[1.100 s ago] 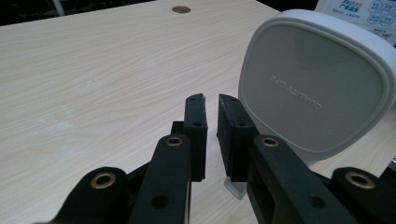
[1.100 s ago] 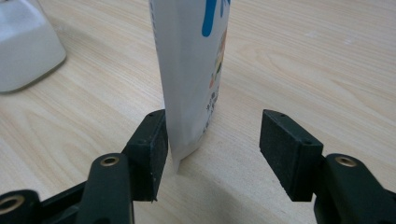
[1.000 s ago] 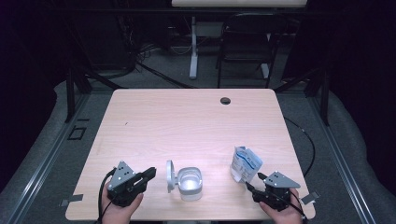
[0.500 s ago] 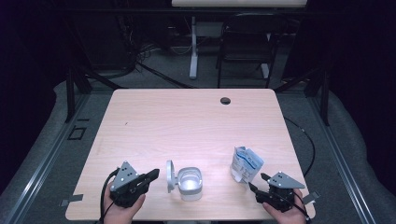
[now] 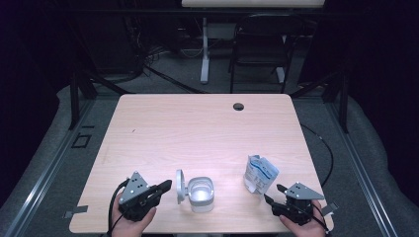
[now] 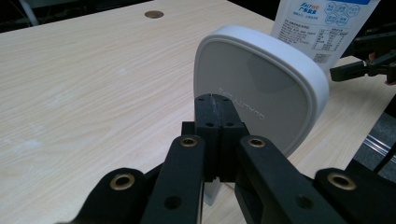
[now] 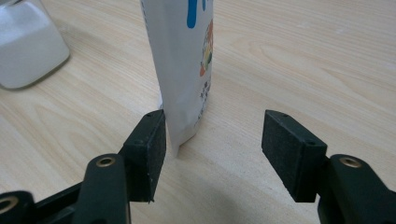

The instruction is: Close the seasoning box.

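A white container [image 5: 201,193] stands near the table's front edge with its hinged lid [image 5: 179,186] upright on its left side. My left gripper [image 5: 168,185] lies just left of that lid, jaws shut with nothing between them; in the left gripper view the closed tips [image 6: 218,108] sit right in front of the lid [image 6: 266,84]. A white and blue pouch [image 5: 259,174] stands upright to the right. My right gripper [image 5: 274,193] is open just in front of it; in the right gripper view the pouch [image 7: 187,60] stands by the left pad [image 7: 152,142], off-centre in the gap.
The light wooden table [image 5: 197,128] has a dark cable hole [image 5: 238,106] near its far edge. A chair [image 5: 259,49] and a desk leg [image 5: 204,49] stand beyond the table on the grey floor. Cables trail from both grippers.
My left gripper has edged slightly right, toward the upright lid. The right gripper, pouch and container have not moved.
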Demonstrator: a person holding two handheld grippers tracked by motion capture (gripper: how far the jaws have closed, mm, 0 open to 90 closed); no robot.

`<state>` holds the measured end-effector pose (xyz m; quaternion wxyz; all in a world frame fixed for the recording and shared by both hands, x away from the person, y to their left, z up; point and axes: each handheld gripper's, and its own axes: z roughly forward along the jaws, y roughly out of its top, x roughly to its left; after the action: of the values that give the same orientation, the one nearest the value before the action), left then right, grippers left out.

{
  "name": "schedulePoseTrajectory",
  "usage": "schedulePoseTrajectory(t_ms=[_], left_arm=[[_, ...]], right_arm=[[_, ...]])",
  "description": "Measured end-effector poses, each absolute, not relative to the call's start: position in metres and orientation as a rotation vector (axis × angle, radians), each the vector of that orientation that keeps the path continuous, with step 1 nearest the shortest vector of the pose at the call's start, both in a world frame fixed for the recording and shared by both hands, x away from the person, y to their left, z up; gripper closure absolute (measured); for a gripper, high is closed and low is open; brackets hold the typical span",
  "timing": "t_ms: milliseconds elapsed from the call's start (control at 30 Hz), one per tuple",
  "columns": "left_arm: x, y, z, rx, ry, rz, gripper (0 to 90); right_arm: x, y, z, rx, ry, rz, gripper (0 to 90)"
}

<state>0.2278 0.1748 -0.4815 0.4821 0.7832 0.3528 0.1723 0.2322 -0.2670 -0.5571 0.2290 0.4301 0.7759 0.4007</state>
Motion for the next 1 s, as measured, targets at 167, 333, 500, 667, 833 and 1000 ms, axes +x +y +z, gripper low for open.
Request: schedulePoseTrajectory(t_ms=[167, 333, 500, 667, 833, 1000], left_arm=[[0.227, 0.171, -0.482, 1.913, 0.85, 0.413, 90.0], [0.227, 0.168, -0.481, 1.923, 0.839, 0.41, 90.0], [0.227, 0.165, -0.482, 1.932, 0.836, 0.408, 90.0], [0.227, 0.163, -0.482, 1.927, 0.831, 0.407, 90.0], [0.227, 0.16, -0.481, 1.93, 0.825, 0.408, 90.0], [0.227, 0.157, -0.482, 1.937, 0.818, 0.404, 90.0]], right_arm=[[0.232, -0.268, -0.558, 1.189, 2.143, 1.103, 40.2], [0.231, -0.269, -0.557, 1.195, 2.144, 1.115, 40.2], [0.231, -0.269, -0.557, 1.203, 2.142, 1.119, 40.2], [0.231, -0.268, -0.556, 1.198, 2.149, 1.118, 40.1], [0.231, -0.268, -0.557, 1.199, 2.153, 1.116, 40.0], [0.23, -0.268, -0.557, 1.198, 2.159, 1.106, 39.9]])
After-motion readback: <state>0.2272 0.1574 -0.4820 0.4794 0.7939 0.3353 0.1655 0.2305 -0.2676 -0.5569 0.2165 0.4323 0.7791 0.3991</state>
